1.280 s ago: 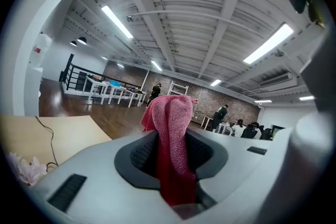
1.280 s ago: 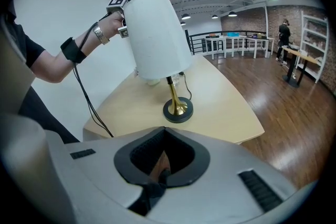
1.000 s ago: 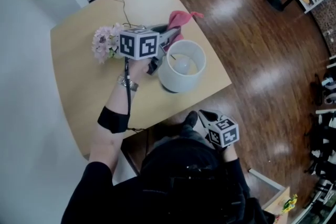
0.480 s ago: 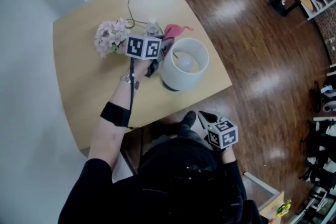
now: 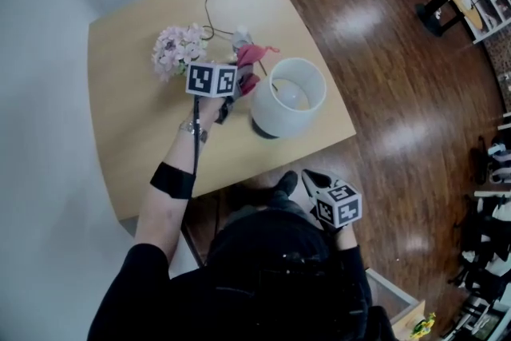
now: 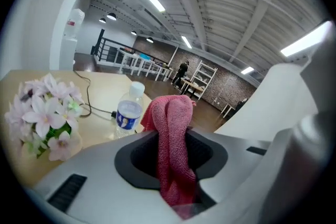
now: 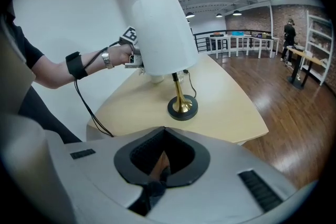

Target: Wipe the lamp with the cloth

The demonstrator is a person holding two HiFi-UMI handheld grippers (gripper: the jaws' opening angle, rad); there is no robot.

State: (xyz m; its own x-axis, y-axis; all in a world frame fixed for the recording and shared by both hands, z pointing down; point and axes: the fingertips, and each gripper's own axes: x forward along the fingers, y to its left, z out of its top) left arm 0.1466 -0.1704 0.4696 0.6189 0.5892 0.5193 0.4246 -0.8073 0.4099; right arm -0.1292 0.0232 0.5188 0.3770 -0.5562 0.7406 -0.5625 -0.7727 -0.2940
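The person's left arm reaches forward across the tan counter (image 5: 136,132), forearm nearly straight, with a black band (image 5: 172,180) below the elbow and a watch (image 5: 194,128) at the wrist. The left hand (image 5: 209,104) carries the left gripper (image 5: 243,76), which points slightly downward toward the lamp (image 5: 289,96). Its jaws pinch the red cloth (image 6: 173,149); in the left gripper view a fold of it rises above the jaw tips and the rest hangs down between them. From the head view the cloth sits just beside the white shade's rim on the side facing the flowers (image 5: 180,48). It may be brushing the shade, but the angle is too steep to be sure. The right gripper view shows the left hand level with the shade's lower half and partly hidden behind it. That view also shows the lamp standing upright on a brass stem and round base (image 7: 182,106). A water bottle (image 6: 127,113) and a black cable (image 5: 204,8) lie on the counter beyond the cloth. The right gripper (image 5: 310,176) is held low and close to the body, off the counter's near edge and above the wooden floor (image 5: 383,52). It aims down toward the lamp from well apart, and its jaws are pressed together with nothing between them.
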